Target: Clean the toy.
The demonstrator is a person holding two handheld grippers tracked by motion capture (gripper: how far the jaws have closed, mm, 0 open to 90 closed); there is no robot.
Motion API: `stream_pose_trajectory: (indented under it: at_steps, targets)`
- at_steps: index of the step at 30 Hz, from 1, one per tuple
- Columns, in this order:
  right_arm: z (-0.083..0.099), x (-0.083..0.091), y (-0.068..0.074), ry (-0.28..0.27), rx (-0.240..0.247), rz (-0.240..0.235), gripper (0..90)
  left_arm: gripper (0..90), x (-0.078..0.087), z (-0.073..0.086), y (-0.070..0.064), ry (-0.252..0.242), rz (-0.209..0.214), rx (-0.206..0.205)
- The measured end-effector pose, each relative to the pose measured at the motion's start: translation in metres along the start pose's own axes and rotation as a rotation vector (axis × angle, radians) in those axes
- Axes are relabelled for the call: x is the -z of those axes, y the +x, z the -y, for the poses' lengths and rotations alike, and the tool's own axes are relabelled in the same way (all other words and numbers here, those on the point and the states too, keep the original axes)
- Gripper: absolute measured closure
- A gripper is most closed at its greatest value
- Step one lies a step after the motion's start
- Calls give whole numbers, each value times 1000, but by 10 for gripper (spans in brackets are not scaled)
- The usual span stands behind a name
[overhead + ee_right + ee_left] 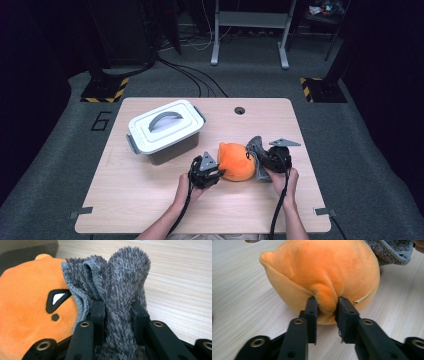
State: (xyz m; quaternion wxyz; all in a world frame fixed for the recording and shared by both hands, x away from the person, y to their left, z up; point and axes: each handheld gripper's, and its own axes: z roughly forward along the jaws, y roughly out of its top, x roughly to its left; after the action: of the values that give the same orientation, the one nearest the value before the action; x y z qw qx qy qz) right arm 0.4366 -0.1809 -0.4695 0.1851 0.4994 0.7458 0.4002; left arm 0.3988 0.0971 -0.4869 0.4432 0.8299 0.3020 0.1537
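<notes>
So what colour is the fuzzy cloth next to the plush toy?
Grey cloth, clearest in the right gripper view.

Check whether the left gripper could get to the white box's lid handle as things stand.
Probably not yet: the left gripper is shut on the orange plush. Otherwise the way to the handle looks free.

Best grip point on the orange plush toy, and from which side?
Grip a pinch of its soft skin low on the side away from the grey cloth. The plush toy is round and likely too wide to span. The left hand-held gripper does this, a fold bunched between its jaws; the right hand-held gripper clamps the cloth.
</notes>
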Motion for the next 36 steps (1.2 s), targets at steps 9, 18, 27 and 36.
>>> stream_pose_trajectory:
  at_steps: [9,18,27,36]
  targets:
    - [-26,25,26,-88,60,-39,690,792,1,-7,4,7,18,104]
    - [-41,16,86,-61,215,-94,689,791,1,-13,3,19,14,135]
    - [-37,-2,100,-15,263,-55,692,792,0,-12,3,21,19,145]
    - [-33,7,84,-31,233,-51,693,792,-1,-12,4,13,18,149]
